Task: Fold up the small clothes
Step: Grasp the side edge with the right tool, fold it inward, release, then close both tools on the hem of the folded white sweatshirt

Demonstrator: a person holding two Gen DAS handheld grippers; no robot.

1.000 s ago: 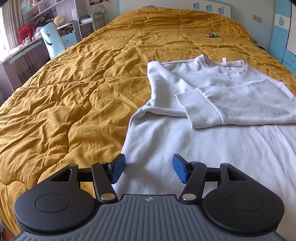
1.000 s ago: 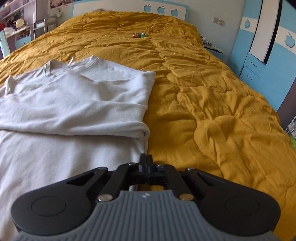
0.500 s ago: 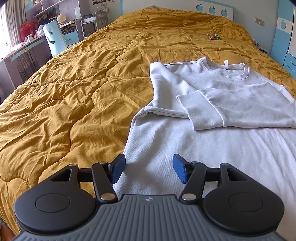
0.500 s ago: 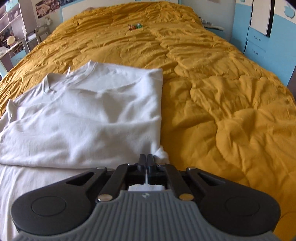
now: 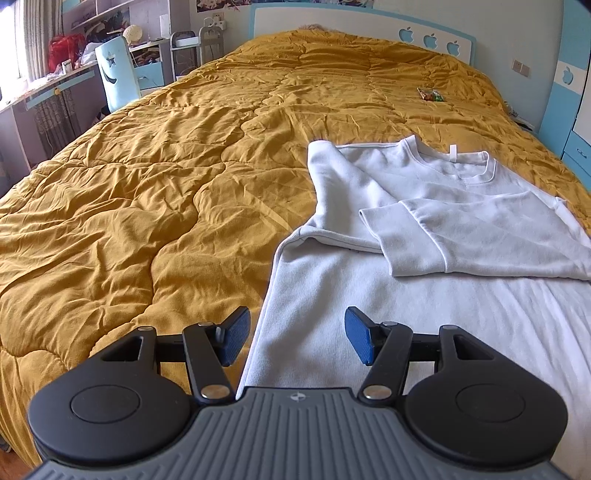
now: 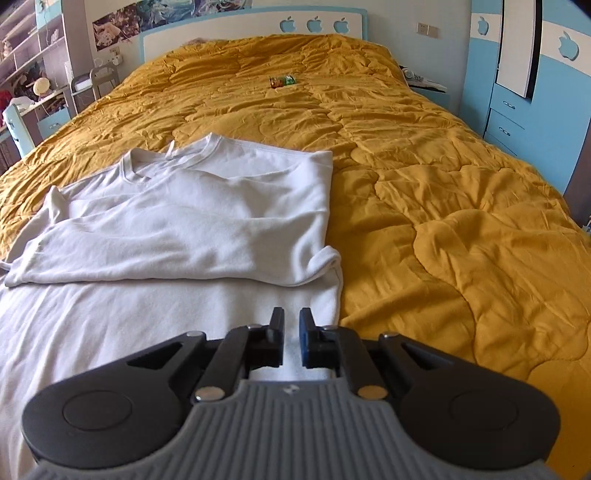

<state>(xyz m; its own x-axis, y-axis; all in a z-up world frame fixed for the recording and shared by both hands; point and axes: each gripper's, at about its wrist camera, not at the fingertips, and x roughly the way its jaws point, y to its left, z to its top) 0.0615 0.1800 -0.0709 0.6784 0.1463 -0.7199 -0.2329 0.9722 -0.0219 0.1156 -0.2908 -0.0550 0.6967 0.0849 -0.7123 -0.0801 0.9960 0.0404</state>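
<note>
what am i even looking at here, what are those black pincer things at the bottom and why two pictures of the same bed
Those black things are handheld grippers, one in each of a person's hands; there is no robot arm. Each carries a wide-angle camera looking forward along its two fingers, so you get two views of the same bed, one from each hand.

In the left wrist view, the left gripper has its blue-padded jaws wide apart, holding nothing, poised over the near left edge of a white sweatshirt. In the right wrist view, the right gripper has its jaws only slightly apart, with white cloth showing in the gap; it does not seem to be clamping anything.

The sweatshirt lies on a mustard-yellow quilt, sleeves already folded across its chest. A small colourful packet lies on the quilt toward the headboard.
</note>
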